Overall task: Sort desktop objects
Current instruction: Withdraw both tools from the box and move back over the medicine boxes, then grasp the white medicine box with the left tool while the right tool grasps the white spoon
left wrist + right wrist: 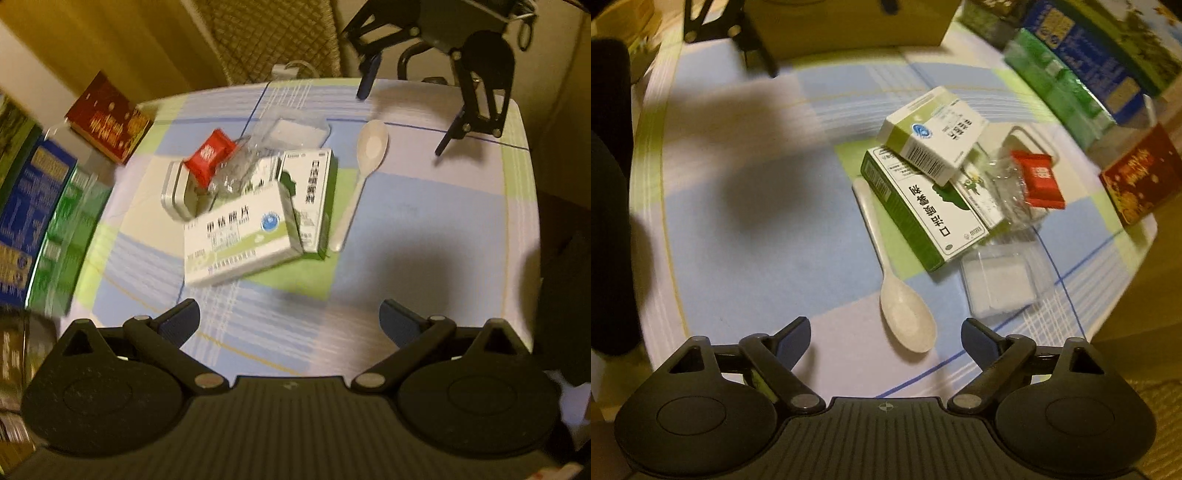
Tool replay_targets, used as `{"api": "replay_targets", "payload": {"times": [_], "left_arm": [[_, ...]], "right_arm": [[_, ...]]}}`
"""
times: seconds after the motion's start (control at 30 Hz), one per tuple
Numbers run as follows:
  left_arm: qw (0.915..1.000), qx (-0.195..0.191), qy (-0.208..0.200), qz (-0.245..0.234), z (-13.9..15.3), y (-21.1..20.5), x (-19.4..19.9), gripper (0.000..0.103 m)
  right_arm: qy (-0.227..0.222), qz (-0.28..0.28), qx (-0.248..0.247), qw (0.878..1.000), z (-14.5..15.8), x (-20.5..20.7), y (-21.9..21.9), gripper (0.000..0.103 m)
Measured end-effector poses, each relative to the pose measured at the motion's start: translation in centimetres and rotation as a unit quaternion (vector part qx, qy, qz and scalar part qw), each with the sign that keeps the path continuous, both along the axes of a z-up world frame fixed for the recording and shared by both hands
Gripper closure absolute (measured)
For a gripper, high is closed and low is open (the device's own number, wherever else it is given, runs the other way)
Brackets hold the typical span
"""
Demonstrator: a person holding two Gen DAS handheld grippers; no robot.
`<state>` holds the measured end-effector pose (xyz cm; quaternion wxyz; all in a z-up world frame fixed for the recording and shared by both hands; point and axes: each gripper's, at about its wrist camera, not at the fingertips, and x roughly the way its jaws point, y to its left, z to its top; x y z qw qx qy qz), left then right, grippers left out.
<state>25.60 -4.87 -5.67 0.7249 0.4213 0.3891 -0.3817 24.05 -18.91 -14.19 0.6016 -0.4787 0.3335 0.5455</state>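
A pile lies mid-table on the checked cloth. A white and green medicine box leans on a second green and white box. A white spoon lies beside them. A red packet sits in crinkled clear wrap, over a grey tin. A clear plastic case lies nearby. My left gripper is open and empty, short of the pile. My right gripper is open and empty, just behind the spoon's bowl.
Boxes line one table edge: a dark red box, a green one and a blue one. A woven chair back stands beyond the far edge.
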Motion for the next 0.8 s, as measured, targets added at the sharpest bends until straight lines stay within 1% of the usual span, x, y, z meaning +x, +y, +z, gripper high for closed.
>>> {"api": "replay_targets", "payload": {"times": [0.1, 0.23, 0.27, 0.4, 0.5, 0.53, 0.57, 0.6, 0.63, 0.73, 0.8], "left_arm": [[0.9989, 0.007, -0.009, -0.045, -0.7, -0.5, 0.8, 0.002], [0.9934, 0.040, -0.027, -0.105, -2.4, -1.4, 1.8, 0.003], [0.9921, 0.045, -0.028, -0.114, -2.8, -1.5, 2.1, 0.003], [0.9873, 0.061, -0.037, -0.142, -4.4, -2.0, 3.4, 0.006], [0.9824, 0.076, -0.052, -0.162, -5.5, -2.2, 4.2, 0.007], [0.9801, 0.083, -0.057, -0.171, -5.8, -2.3, 4.5, 0.008], [0.9780, 0.087, -0.060, -0.179, -6.0, -2.3, 4.7, 0.008], [0.9760, 0.091, -0.062, -0.188, -6.2, -2.4, 4.9, 0.008], [0.9742, 0.095, -0.062, -0.195, -6.4, -2.5, 5.2, 0.008], [0.9677, 0.105, -0.064, -0.220, -7.0, -2.8, 5.8, 0.008], [0.9617, 0.111, -0.068, -0.241, -7.3, -3.0, 6.1, 0.008]], "right_arm": [[-0.002, 0.015, -0.012, 1.000, -0.7, 0.6, 0.6, 0.022], [0.000, 0.016, -0.027, 1.000, -1.6, 1.5, 1.1, 0.033], [0.003, 0.014, -0.032, 0.999, -1.9, 1.7, 1.1, 0.036], [0.006, 0.012, -0.040, 0.999, -2.6, 2.2, 1.2, 0.043], [0.018, 0.001, -0.032, 0.999, -2.6, 2.8, 1.2, 0.049], [0.022, 0.000, -0.031, 0.999, -2.6, 2.8, 1.2, 0.054], [0.025, 0.000, -0.031, 0.999, -2.5, 2.7, 1.3, 0.062], [0.027, 0.000, -0.032, 0.999, -2.5, 2.7, 1.4, 0.066], [0.026, 0.002, -0.034, 0.999, -2.5, 2.6, 1.5, 0.072], [0.020, 0.008, -0.042, 0.999, -2.5, 2.3, 1.8, 0.072], [0.023, 0.010, -0.043, 0.999, -2.5, 2.3, 1.9, 0.072]]}}
